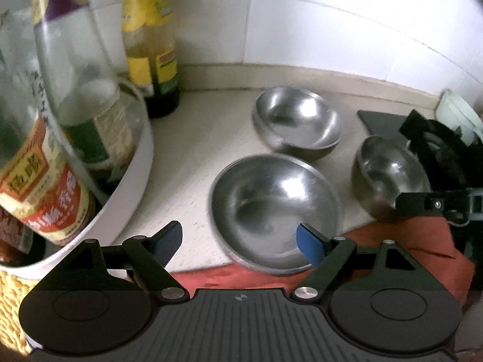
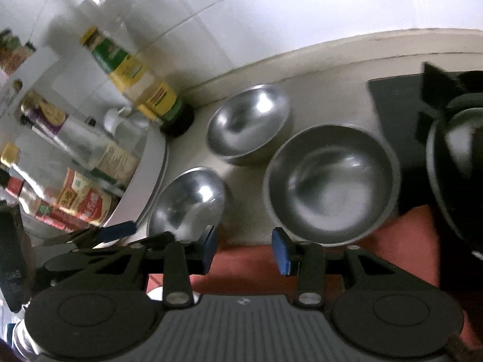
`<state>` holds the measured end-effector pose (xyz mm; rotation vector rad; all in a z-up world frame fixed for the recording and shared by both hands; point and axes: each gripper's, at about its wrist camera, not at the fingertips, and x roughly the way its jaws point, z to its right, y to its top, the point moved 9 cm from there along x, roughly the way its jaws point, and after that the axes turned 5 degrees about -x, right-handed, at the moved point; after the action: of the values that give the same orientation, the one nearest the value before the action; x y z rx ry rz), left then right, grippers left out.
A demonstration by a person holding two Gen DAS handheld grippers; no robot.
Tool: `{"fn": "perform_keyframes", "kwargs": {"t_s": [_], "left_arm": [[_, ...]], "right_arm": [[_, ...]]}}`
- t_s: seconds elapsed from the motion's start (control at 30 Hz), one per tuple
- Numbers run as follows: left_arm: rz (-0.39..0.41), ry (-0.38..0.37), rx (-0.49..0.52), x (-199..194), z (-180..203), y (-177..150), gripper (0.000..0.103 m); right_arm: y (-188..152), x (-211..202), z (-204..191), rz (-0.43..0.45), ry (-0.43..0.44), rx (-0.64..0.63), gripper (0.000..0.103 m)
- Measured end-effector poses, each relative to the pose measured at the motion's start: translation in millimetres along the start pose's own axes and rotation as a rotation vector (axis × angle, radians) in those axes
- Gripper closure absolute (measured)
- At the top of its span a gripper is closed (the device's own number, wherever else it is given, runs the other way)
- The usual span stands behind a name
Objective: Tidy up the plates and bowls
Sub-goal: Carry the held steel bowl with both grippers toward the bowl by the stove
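Note:
Three steel bowls stand on the pale counter. In the left wrist view the near bowl (image 1: 276, 211) lies just ahead of my open left gripper (image 1: 240, 241), whose right fingertip (image 1: 308, 242) hangs over its near rim. A far bowl (image 1: 297, 122) sits behind it and a third bowl (image 1: 389, 178) to the right, next to my right gripper (image 1: 416, 205). In the right wrist view my right gripper (image 2: 244, 249) is open and empty, between the left bowl (image 2: 187, 202) and the big bowl (image 2: 329, 182); the far bowl (image 2: 247, 123) sits behind.
A white round tub (image 1: 129, 199) with sauce bottles (image 1: 51, 187) stands at left, a green-labelled bottle (image 1: 151, 45) behind it by the tiled wall. A dark stove (image 2: 401, 105) with a black pot (image 2: 459, 163) is at right. A red cloth (image 2: 241, 265) lies at the counter's front.

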<state>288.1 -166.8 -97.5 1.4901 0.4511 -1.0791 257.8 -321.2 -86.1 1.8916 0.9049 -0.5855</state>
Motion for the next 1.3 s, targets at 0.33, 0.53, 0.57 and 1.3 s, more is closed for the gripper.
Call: {"fn": "perform_keyframes", "kwargs": {"t_s": [0.33,0.53,0.57,1.3], "left_arm": [[-0.005,-0.053,0.028,6.5,34.9,16.5,0.014],[-0.013,-0.104,0.035,12.0,55.9,27.6,0.014],[-0.009,-0.094,0.038,12.7,55.1,30.7,0.014],[-0.025,0.010,-0.037,66.1,20.2,94.9,0.014]], "right_arm": [[15.2,-30.8,40.6,0.087,-0.066,0.058,0.063],[28.9,-35.3,63.9,0.118,-0.098,0.092,0.063],[31.8,-35.9,68.8,0.122,-0.103,0.105,0.063],[88.2,40.0,44.5,0.036,-0.009,0.013,0.063]]}}
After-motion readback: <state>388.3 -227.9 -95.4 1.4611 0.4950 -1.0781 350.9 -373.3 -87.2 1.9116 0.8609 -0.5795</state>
